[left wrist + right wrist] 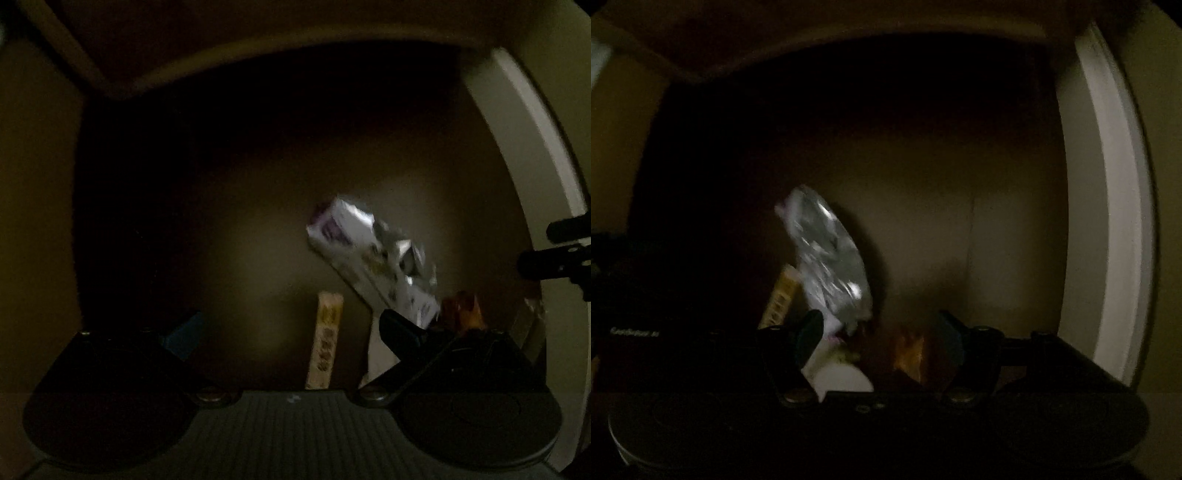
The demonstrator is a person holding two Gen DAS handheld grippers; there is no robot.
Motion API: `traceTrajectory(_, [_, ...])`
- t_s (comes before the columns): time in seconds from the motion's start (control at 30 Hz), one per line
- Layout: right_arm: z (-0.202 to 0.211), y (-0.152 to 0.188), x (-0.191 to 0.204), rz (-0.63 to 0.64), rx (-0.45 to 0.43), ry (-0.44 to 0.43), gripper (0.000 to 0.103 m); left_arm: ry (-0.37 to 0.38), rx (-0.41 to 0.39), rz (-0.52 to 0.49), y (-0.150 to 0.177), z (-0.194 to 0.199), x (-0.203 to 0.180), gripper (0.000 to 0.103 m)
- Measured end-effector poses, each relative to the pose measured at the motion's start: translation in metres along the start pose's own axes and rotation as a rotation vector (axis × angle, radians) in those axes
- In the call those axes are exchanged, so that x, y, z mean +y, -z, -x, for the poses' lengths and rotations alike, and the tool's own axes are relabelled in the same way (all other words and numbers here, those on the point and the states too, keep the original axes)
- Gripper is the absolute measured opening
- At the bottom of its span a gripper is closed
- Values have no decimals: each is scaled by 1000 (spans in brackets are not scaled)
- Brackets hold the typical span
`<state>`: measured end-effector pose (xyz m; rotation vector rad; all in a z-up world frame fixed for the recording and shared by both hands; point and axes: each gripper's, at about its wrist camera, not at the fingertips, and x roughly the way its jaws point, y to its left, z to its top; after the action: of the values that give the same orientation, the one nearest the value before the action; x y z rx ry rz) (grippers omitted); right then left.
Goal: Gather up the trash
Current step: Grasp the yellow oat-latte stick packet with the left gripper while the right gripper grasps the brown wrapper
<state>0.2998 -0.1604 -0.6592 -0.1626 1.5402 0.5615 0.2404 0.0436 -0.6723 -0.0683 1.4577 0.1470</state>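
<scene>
Left to right on the dim floor: one narrow yellow-and-cream wrapper strip [325, 339], long axis running near-to-far; one crumpled silver-and-purple foil wrapper [369, 254], slanting from far-left to near-right; one orange-brown crinkled wrapper [912, 350]. Left hand-held gripper [291, 332] has jaws spread, nothing held, strip just ahead between them. Right hand-held gripper [882, 332] is wide open, empty, straddling the orange-brown piece, so nearer it.

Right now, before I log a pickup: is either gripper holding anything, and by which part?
Nothing seems held: left gripper and right gripper both stand open; the silver wrapper and orange wrapper lie loose.
</scene>
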Motion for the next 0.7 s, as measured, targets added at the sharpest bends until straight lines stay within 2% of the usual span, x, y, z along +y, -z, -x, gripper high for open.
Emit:
traceTrajectory(0.13, [-34,4,-8,-47,97,13,66,13,69,-32,6,-38,-2,101])
traceTrajectory(0.27, [-60,11,-10,-9,172,53,66,0,132,-54,10,-72,-2,101])
traceTrajectory(0.4, [-81,14,-6,33,189,116,66,4,160,-97,21,-95,-5,101])
traceTrajectory(0.6, [-103,15,-9,27,229,128,66,18,193,-156,37,-113,-13,100])
traceTrajectory(0.7, [-110,15,-12,15,236,134,65,18,196,-158,42,-119,-16,80])
